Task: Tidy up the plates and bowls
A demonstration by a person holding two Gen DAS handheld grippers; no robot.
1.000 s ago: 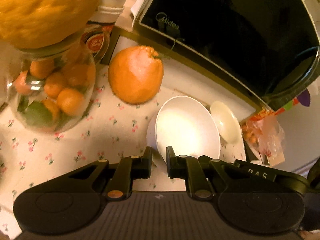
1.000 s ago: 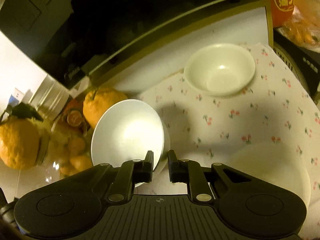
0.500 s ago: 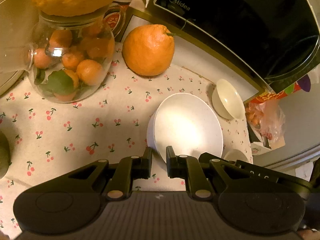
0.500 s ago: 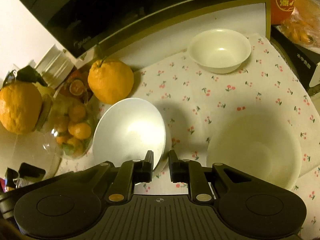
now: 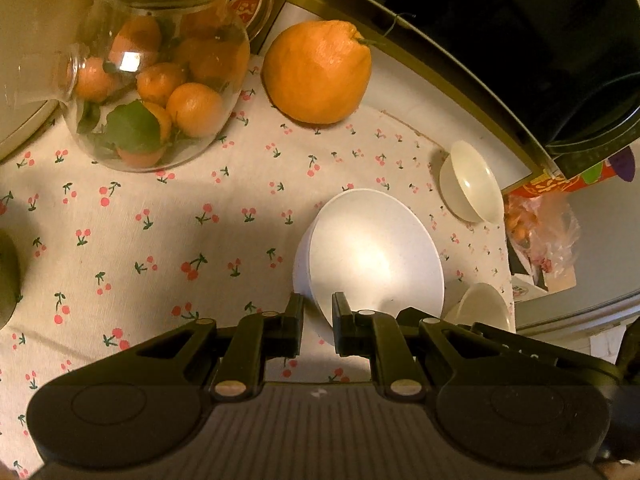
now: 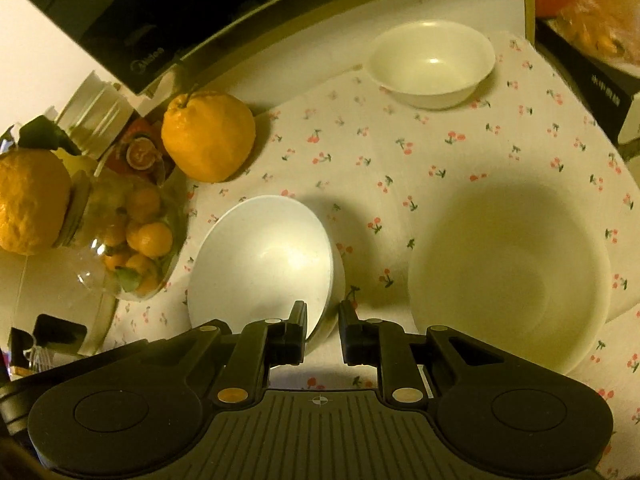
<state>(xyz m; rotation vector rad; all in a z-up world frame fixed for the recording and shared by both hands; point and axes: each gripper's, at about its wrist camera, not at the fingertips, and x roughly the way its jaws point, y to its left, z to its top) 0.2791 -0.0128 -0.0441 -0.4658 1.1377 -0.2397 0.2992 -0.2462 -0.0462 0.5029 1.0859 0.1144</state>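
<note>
above the cherry-print tabletop (image 5: 120,240), left gripper (image 5: 317,330) and right gripper (image 6: 322,332) each clamp one white bowl's (image 5: 372,256) rim.

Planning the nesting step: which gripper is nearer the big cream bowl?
Right. The right gripper sits just beside the big cream bowl; the left gripper is across the white bowl.

Left gripper (image 5: 317,330) at 6 o'clock, fingers pinched on near rim of white bowl (image 5: 372,252). Right gripper (image 6: 323,334) at 6 o'clock, fingers clamped on same bowl's opposite rim.
</note>
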